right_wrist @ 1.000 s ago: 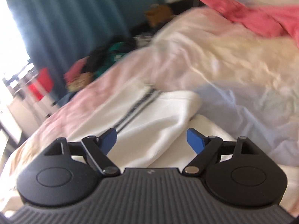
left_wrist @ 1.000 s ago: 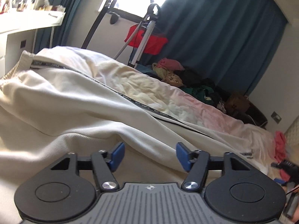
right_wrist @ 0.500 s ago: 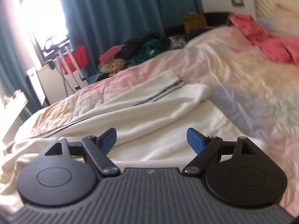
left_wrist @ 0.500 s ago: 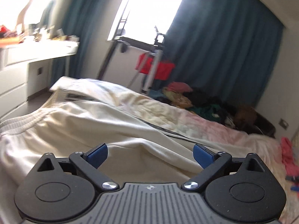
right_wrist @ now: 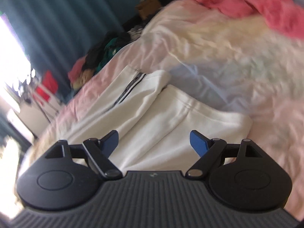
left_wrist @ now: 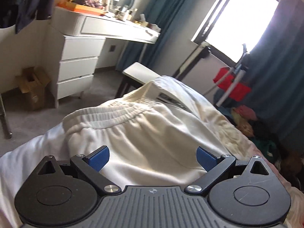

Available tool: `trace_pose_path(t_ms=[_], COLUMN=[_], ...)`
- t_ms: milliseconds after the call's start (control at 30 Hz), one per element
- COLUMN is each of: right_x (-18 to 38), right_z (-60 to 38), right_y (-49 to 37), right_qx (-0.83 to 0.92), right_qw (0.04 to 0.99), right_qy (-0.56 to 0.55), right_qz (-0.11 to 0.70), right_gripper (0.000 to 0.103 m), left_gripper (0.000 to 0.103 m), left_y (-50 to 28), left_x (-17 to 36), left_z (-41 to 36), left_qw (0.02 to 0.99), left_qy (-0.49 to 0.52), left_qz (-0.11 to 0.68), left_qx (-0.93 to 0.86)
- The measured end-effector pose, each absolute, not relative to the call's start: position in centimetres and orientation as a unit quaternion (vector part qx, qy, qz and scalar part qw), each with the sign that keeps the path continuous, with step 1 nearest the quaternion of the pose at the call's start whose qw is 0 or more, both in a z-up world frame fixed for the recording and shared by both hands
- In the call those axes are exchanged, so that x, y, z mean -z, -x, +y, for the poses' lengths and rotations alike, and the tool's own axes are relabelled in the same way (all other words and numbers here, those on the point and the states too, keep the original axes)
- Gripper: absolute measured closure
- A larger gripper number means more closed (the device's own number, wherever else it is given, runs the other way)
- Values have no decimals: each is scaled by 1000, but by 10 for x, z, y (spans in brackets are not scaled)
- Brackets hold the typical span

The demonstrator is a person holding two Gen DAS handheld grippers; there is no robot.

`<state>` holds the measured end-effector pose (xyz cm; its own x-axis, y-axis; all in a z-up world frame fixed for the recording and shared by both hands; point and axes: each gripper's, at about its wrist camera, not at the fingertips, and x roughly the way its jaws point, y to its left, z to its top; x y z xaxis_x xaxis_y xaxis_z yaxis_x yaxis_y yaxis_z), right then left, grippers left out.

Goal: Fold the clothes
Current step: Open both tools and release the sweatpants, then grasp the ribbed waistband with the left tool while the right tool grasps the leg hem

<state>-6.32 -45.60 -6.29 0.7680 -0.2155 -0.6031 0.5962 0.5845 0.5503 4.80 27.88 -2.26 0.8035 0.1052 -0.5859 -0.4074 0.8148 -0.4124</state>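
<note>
A pair of cream-white jogging trousers with a ribbed elastic waistband (left_wrist: pixel 114 114) and dark side stripe lies spread along the pale pink crumpled bedsheet (right_wrist: pixel 247 60). The left gripper (left_wrist: pixel 153 157) hangs over the waist end, blue pads wide apart, gripping nothing. The right gripper (right_wrist: pixel 153 140) hovers over the leg cuffs (right_wrist: pixel 209 117), equally spread and empty.

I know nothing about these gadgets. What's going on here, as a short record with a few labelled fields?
Place: bedroom, work done on a bed
Garment: white trousers laid out, elastic waistband at one end, leg hems at the other
Left gripper: open, over the waistband end, holding nothing
Right gripper: open, over the leg end, holding nothing
Also on bed: pink clothing
Fold: not yet visible
</note>
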Motion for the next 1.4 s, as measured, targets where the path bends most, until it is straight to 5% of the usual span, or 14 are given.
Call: trace_pose_path(t_ms=[700, 933, 1100, 1267, 1400], right_x=[153, 167, 171, 167, 152], right_z=[-504, -517, -529, -535, -535], right_y=[113, 91, 79, 83, 84], right_qx=[262, 291, 314, 303, 296], right_qw=[663, 647, 664, 677, 702], right_qy=[-659, -668, -643, -642, -624], right_qz=[240, 225, 215, 193, 174], right_gripper=[20, 38, 90, 94, 94], left_gripper=[4, 7, 15, 28, 62], left_y=[6, 14, 8, -5, -4], left_x=[54, 79, 82, 99, 102], left_z=[345, 367, 368, 366, 362], left_qw=[825, 789, 798, 777, 777], left_qy=[444, 517, 527, 570, 565], left_qz=[276, 265, 238, 240, 248], left_qx=[-216, -200, -168, -119, -126])
